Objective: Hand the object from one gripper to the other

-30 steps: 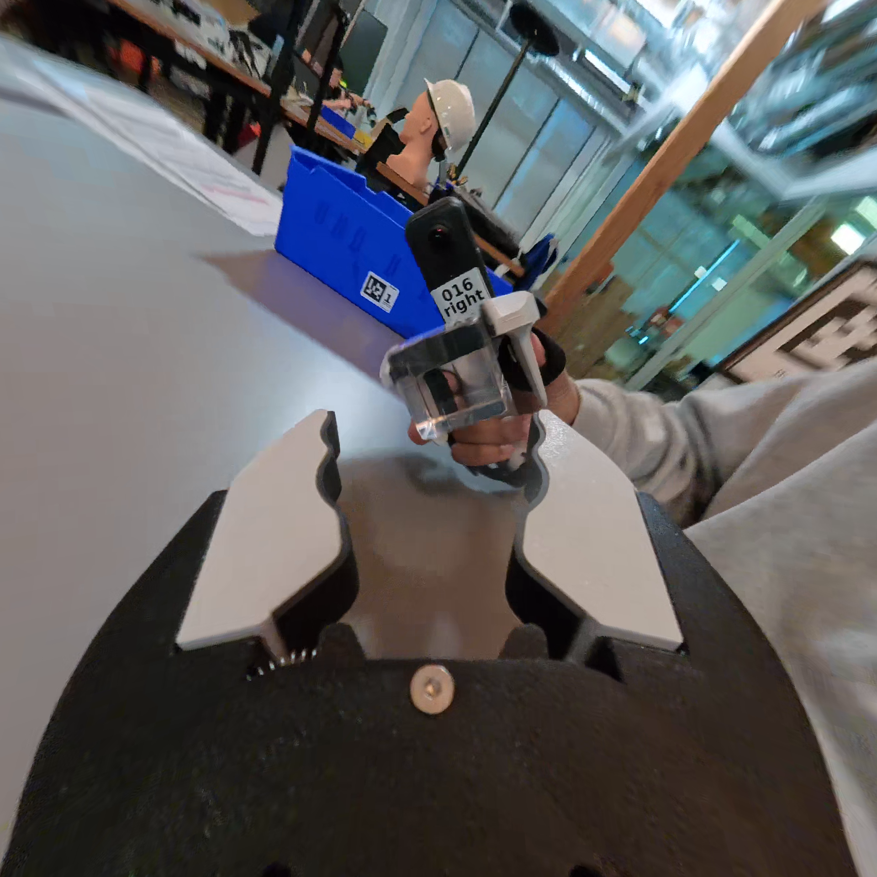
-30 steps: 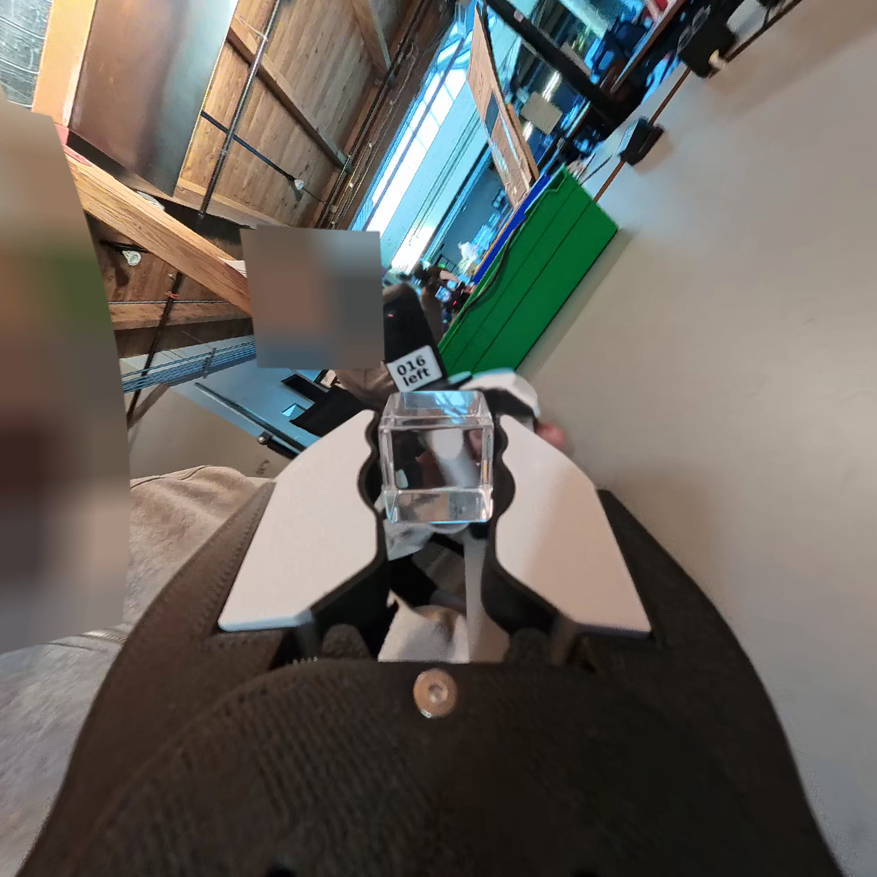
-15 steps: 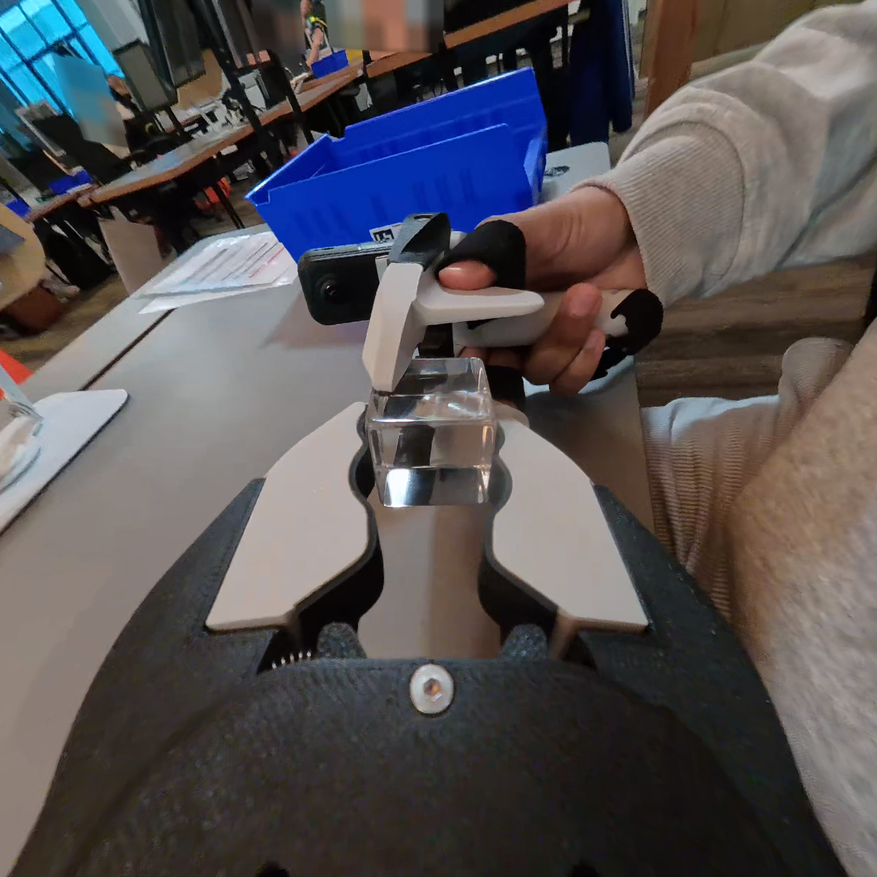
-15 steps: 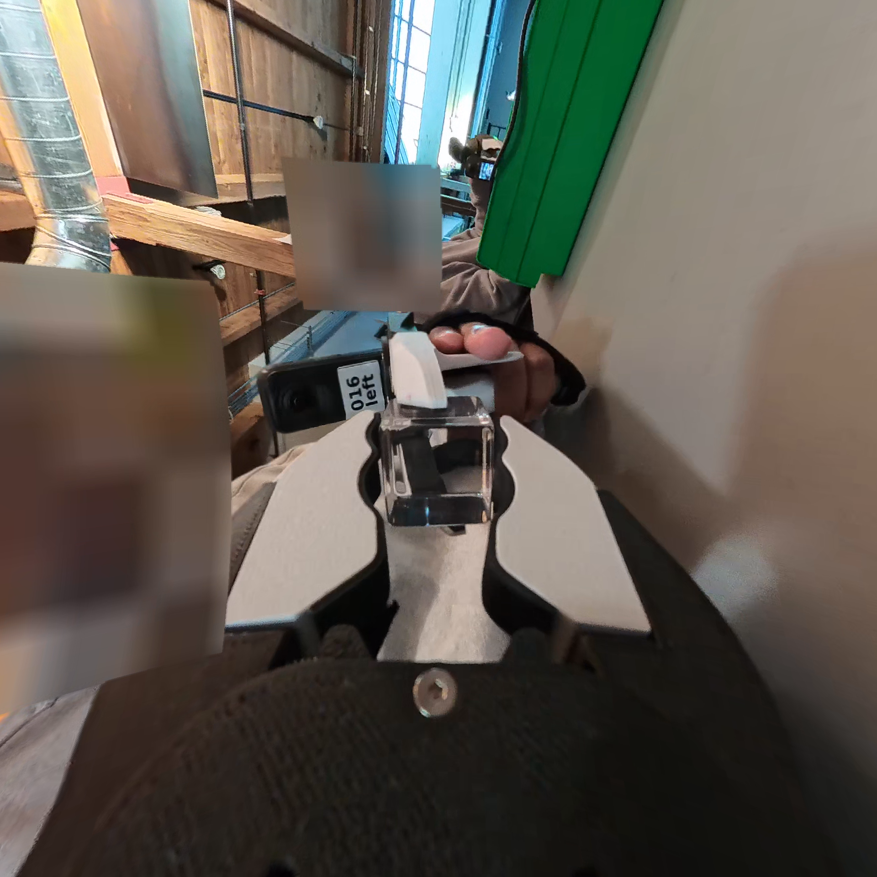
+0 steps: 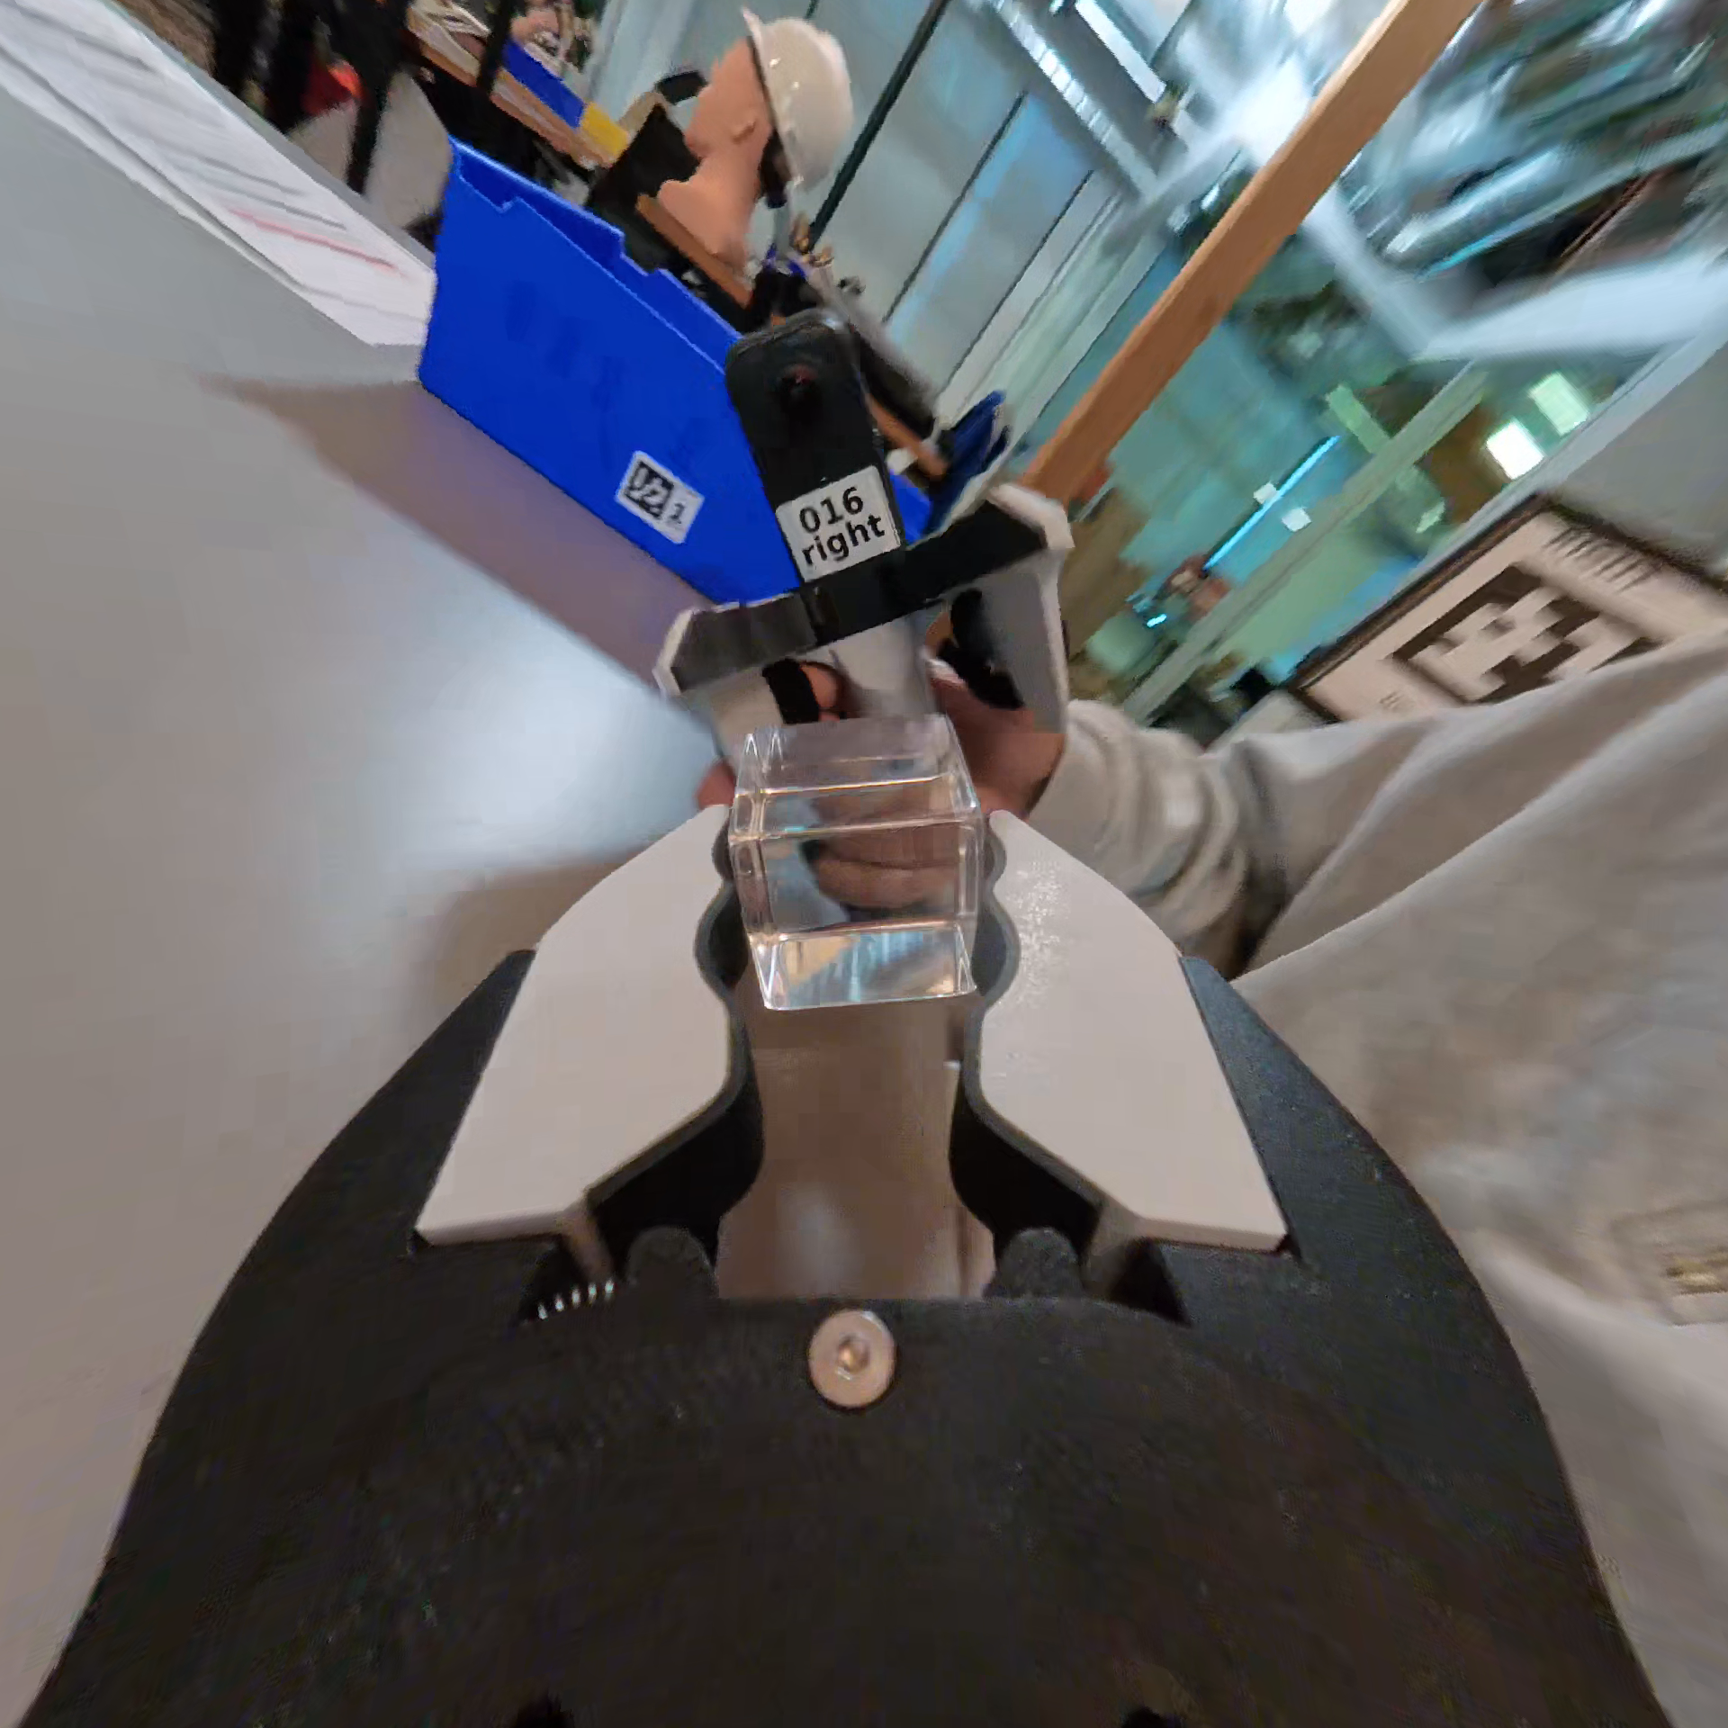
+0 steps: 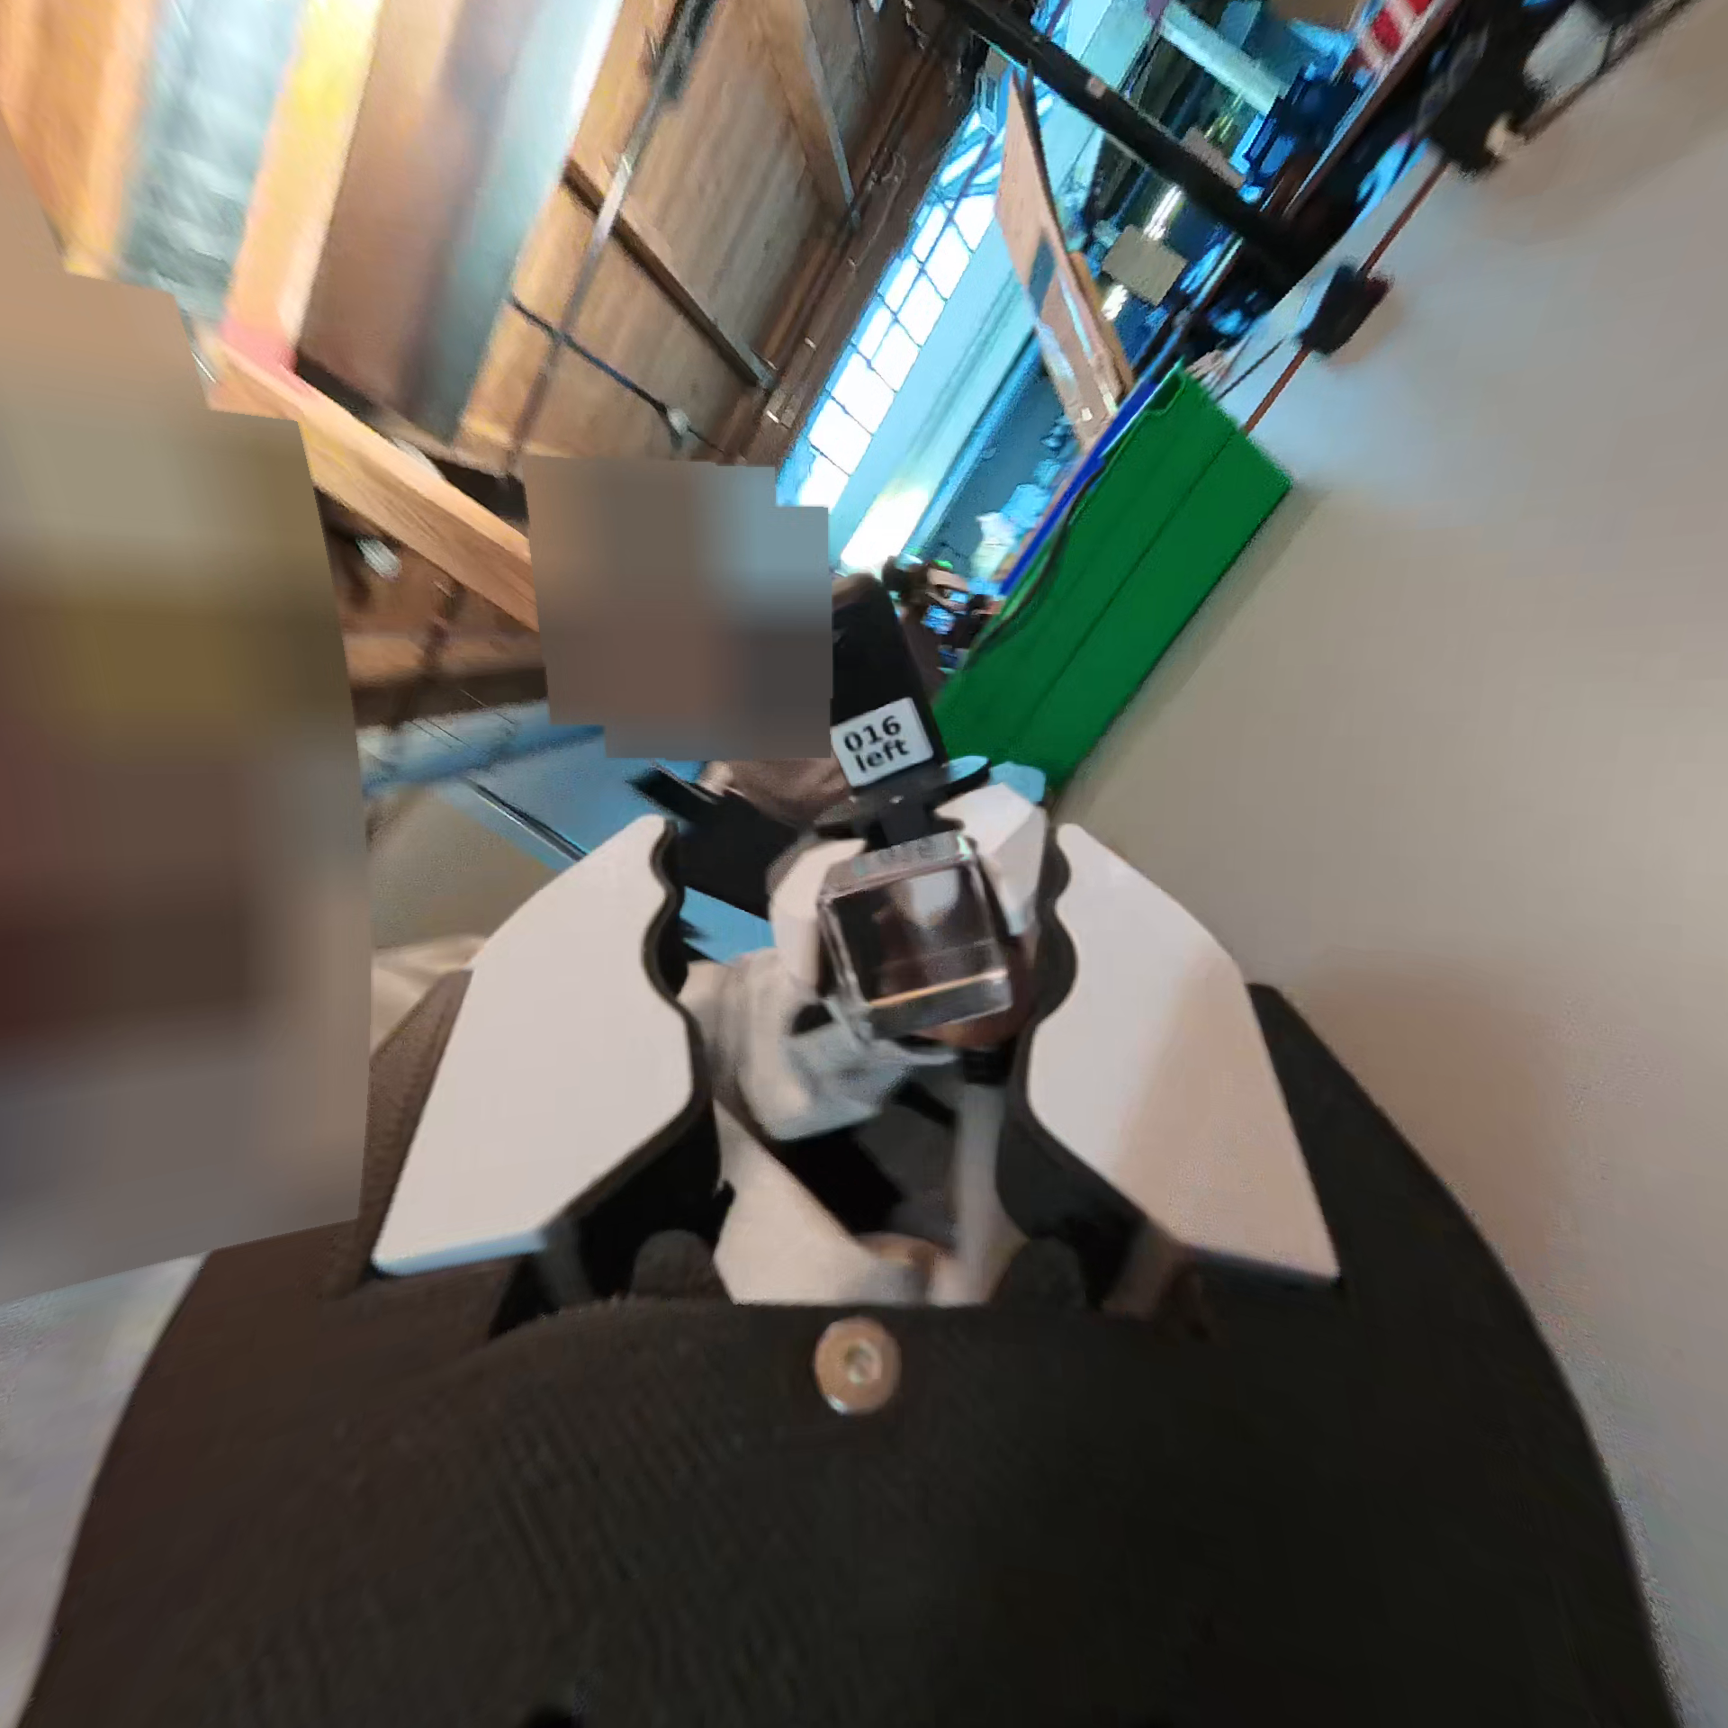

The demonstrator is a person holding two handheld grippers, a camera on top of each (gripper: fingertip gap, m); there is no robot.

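A clear glass-like cube (image 5: 856, 870) sits between the white fingers of my left gripper (image 5: 856, 842), which is shut on it above the grey table (image 5: 234, 748). The right gripper (image 5: 870, 655) shows just beyond the cube with its fingers spread wide, not touching it. In the right wrist view, my right gripper (image 6: 860, 860) is open and empty. The cube (image 6: 912, 935) hangs there between its spread fingers, held by the left gripper's white fingers (image 6: 1015, 842). A hand holds each gripper.
A blue bin (image 5: 561, 374) stands on the table behind the right gripper, with a paper sheet (image 5: 215, 178) to its left. A green bin (image 6: 1113, 598) lies at the table's far side. The person's grey sleeve (image 5: 1309, 842) fills the right.
A second ago the right gripper held the cube and the left was open. Half a second ago both were on it. Now the right has opened and the left alone holds it.
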